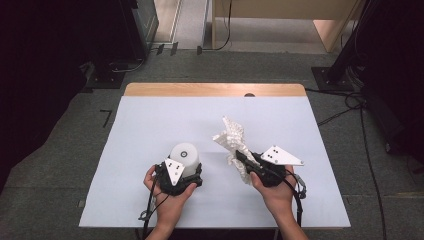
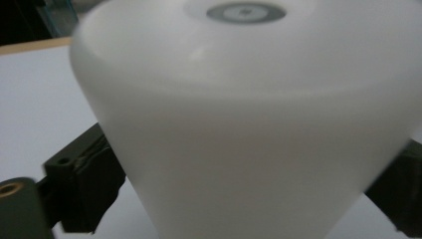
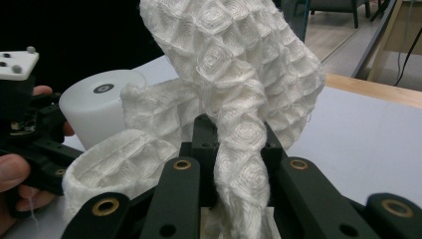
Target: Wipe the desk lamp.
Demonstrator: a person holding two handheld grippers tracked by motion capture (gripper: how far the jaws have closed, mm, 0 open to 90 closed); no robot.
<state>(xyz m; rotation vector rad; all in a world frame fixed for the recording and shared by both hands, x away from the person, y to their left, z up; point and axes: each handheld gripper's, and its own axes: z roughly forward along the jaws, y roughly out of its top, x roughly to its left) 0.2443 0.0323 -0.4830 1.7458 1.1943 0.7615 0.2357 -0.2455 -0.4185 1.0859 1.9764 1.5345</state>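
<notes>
On the tabletop, the left gripper has its jaws spread wide around a white cup turned upside down, gripping both sides. It sits at about 7 o'clock from the tabletop's middle. The right gripper, near 5 o'clock, has its jaws nearly closed, pinching a white cloth that rises bunched toward 11 o'clock.

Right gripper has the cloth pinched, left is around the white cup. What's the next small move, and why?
Probably carry the cloth left to the white cup. The right gripper is shut on a bunched fold, and the left gripper steadies the cup, which stands beside the cloth, apart from it.
</notes>
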